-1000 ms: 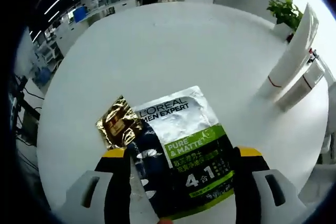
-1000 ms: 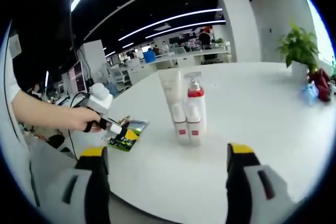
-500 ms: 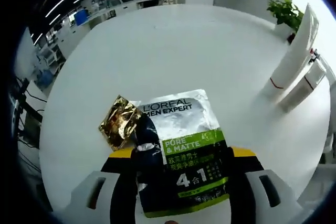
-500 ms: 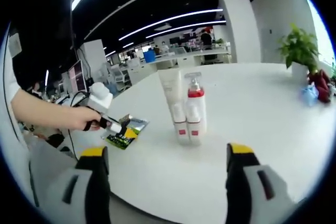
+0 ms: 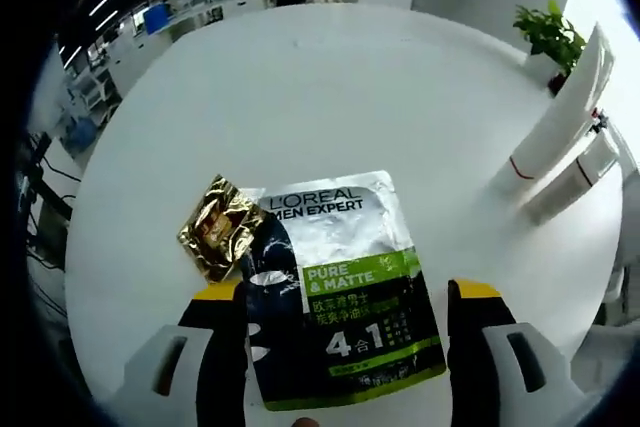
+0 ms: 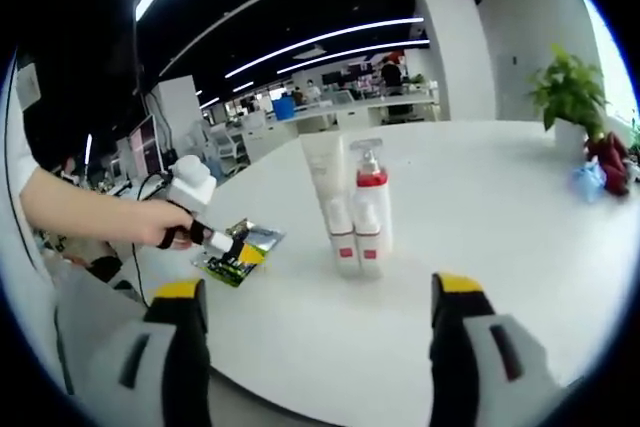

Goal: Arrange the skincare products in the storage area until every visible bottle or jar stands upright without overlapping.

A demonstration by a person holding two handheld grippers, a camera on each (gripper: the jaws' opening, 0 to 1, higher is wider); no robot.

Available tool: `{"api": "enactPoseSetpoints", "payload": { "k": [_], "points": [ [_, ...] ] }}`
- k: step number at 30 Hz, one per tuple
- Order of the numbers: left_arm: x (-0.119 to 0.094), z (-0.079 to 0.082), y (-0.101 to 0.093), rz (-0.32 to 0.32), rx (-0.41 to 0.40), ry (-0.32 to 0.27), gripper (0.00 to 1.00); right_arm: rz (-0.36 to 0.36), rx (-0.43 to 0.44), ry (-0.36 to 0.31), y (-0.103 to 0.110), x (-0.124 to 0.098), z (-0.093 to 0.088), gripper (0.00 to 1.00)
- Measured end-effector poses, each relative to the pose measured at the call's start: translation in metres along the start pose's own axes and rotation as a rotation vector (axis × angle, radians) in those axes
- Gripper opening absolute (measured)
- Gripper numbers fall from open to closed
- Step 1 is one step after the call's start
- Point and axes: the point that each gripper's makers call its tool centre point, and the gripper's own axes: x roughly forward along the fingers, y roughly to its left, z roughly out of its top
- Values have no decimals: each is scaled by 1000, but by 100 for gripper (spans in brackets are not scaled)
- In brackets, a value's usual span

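A silver, black and green face-mask sachet (image 5: 335,287) lies flat on the white round table (image 5: 330,87). A small gold sachet (image 5: 218,237) touches its left edge. My left gripper (image 5: 345,292) hovers over the big sachet's near half, jaws open on either side of it. A white tube (image 5: 555,112) and a bottle (image 5: 580,172) stand at the far right. In the right gripper view the tube (image 6: 325,182) and a red-collared pump bottle (image 6: 370,212) stand upright side by side. My right gripper (image 6: 318,292) is open before them, holding nothing.
In the right gripper view a person's hand (image 6: 150,222) holds the left gripper (image 6: 225,244) over the sachets (image 6: 240,252) near the table's left edge. A potted plant (image 6: 570,87) and red and blue items (image 6: 605,162) sit at the far right.
The left gripper view shifted slightly over the big sachet, with the jaws now a little farther back along it. Both sachets, the tube and the bottle stayed put. The right gripper has not moved.
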Motion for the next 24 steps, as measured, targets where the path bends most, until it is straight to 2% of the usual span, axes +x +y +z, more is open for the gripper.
{"api": "enactPoseSetpoints", "payload": {
  "k": [2, 4, 5, 8, 11, 13, 17, 20, 24],
  "points": [
    [2, -2, 0, 18, 20, 14, 82, -1, 0, 0, 0, 0, 0, 93],
    [3, -6, 3, 53, 91, 45, 82, -2, 0, 0, 0, 0, 0, 93],
    [4, -3, -1, 45, 53, 24, 82, -2, 0, 0, -1, 0, 0, 93],
    [4, -2, 0, 48, 56, 20, 82, -5, 1, -1, -1, 0, 0, 93],
    [2, 2, 1, 32, 58, -27, 70, -6, 4, -2, -2, -1, 0, 92],
    [1, 1, 2, 33, 67, -24, 65, -6, 3, -2, -2, -1, 0, 92],
    [0, 0, 5, 37, 66, -28, 60, -7, 2, -2, -2, -1, 0, 92],
    [-3, 0, 9, 36, 64, -39, 47, -10, 3, -4, -2, -1, 0, 92],
    [-4, 2, 8, 1, 27, -55, 37, -10, 1, -4, -2, -1, 1, 92]
  ]
}}
